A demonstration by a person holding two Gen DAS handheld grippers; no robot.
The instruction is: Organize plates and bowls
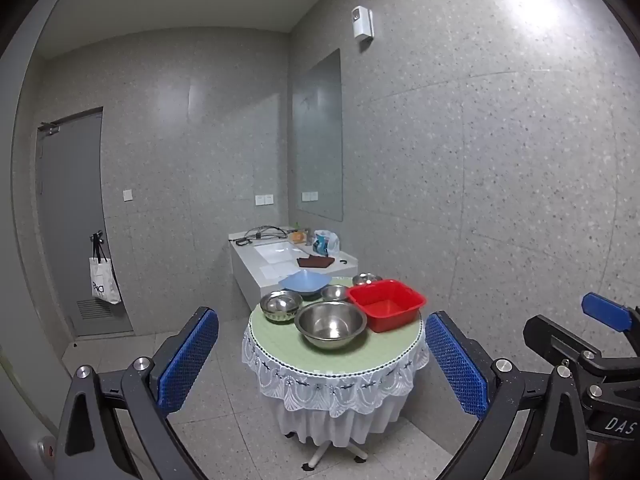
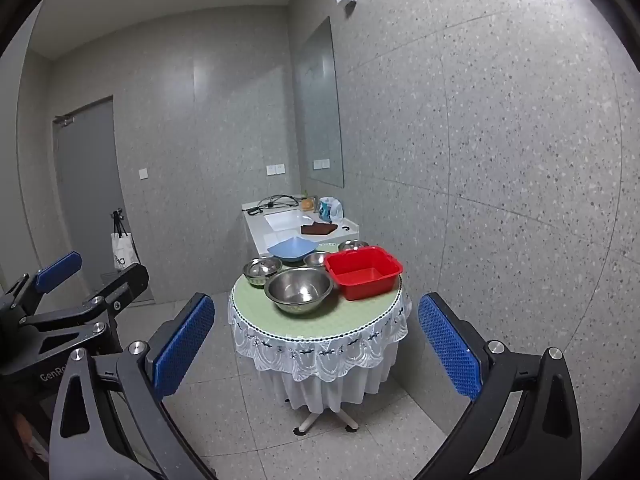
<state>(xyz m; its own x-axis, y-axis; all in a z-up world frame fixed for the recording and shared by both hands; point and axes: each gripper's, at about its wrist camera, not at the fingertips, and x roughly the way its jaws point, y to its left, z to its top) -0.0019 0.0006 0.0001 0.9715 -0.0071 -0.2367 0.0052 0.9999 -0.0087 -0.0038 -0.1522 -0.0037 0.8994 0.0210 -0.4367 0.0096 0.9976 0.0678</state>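
**Bowls and basin grouped on the round table, both grippers held back with fingers wide**

The round table (image 1: 336, 356) stands ahead of both grippers, covered with a green cloth and a white lace skirt. Six vessels sit on it, all upright with their mouths facing up.

Four are steel bowls. The largest steel bowl (image 1: 330, 325) sits at the near edge, at about 6 o'clock on the tabletop. A medium steel bowl (image 1: 281, 305) is at about 9 o'clock, just beside it. A small steel bowl (image 1: 335, 292) sits near the centre, and another small steel bowl (image 1: 366, 279) is at the far edge, about 1 o'clock, partly hidden.

There is one blue bowl (image 1: 305, 281), squarish with pointed corners, at about 11 o'clock. One red basin (image 1: 386, 305) sits at 3 o'clock; it is rectangular, with its long axis running from near left to far right in the left wrist view, and its near left corner sits just beside the largest steel bowl.

The left gripper (image 1: 322, 364) has its fingers spread wide, nothing between them. The right gripper (image 2: 316, 344) likewise has its fingers wide and empty. Both hang short of the table, well apart from every vessel.

Behind the table stands a white sink counter (image 1: 256, 276).
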